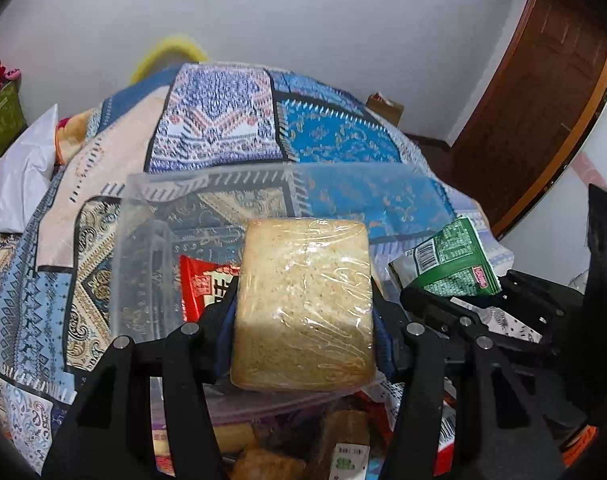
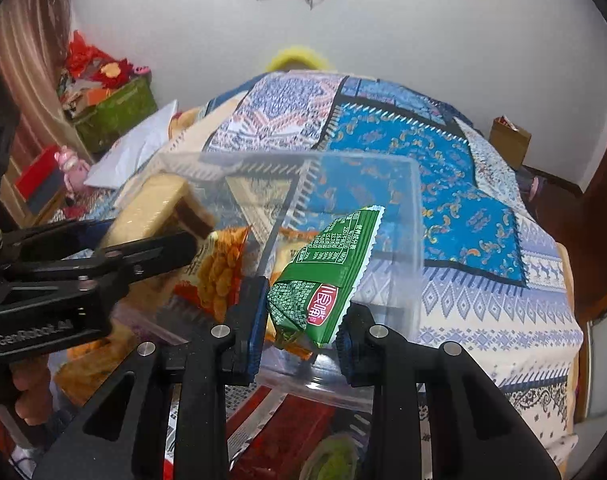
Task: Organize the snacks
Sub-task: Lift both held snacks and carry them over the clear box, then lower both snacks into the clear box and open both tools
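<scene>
My left gripper (image 1: 303, 320) is shut on a tan cake block wrapped in clear film (image 1: 303, 304) and holds it over a clear plastic bin (image 1: 139, 248). My right gripper (image 2: 301, 320) is shut on a green snack packet (image 2: 327, 276) and holds it above the same bin (image 2: 415, 240). The green packet also shows in the left wrist view (image 1: 451, 260), to the right of the cake. The cake also shows in the right wrist view (image 2: 155, 208), at the left. A red packet (image 1: 203, 284) and an orange peanut bag (image 2: 219, 276) lie in the bin.
The bin stands on a bed with a blue patterned quilt (image 1: 335, 136). Loose snacks (image 1: 343, 432) lie below the grippers. A white pillow (image 1: 19, 184) is at the left, a brown door (image 1: 543, 112) at the right, a green box (image 2: 115, 112) at the far left.
</scene>
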A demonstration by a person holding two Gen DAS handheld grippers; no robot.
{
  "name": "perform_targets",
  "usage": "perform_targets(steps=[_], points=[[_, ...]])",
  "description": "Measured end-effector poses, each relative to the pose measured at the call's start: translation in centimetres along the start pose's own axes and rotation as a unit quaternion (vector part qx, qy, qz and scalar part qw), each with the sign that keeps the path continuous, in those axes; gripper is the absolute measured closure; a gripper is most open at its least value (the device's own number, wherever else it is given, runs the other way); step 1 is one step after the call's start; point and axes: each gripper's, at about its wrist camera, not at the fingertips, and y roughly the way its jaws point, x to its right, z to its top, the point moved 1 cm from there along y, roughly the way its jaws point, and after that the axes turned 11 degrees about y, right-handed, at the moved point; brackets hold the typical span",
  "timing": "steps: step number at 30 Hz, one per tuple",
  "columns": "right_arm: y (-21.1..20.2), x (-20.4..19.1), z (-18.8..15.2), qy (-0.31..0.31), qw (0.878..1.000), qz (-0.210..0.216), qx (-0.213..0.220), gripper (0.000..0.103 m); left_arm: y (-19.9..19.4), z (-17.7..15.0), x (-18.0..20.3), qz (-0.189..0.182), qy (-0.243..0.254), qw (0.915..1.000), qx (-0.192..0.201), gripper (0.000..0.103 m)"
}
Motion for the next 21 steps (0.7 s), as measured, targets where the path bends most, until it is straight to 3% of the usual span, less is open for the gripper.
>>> perform_targets(steps=[8,11,18,21], points=[[0.2,0.2,-0.4,-0.009,1.0,-0.007,-0.022,0.075,1.7,-0.5,0.2,0.003,-0.002,0.9996,-0.029,0.048],[0.2,0.3,-0.4,-0.007,1.0,-0.008,-0.029,0.075,1.3,-0.4,0.0,0.003,-0.01,0.9997,-0.023,0.046],[-1.5,0.1,-0.4,0.003,1.0,-0.004,-0.01,0.046,-1.6,-0.1,0.9,0.015,0.014,0.9998,-0.003,0.043],[-2.7,0.1,-0.3,0.013,1.0,-0.001,-0.001,0.044,-3.3,-0.1,0.8,0.018,0.013,0.9997,0.01,0.043]])
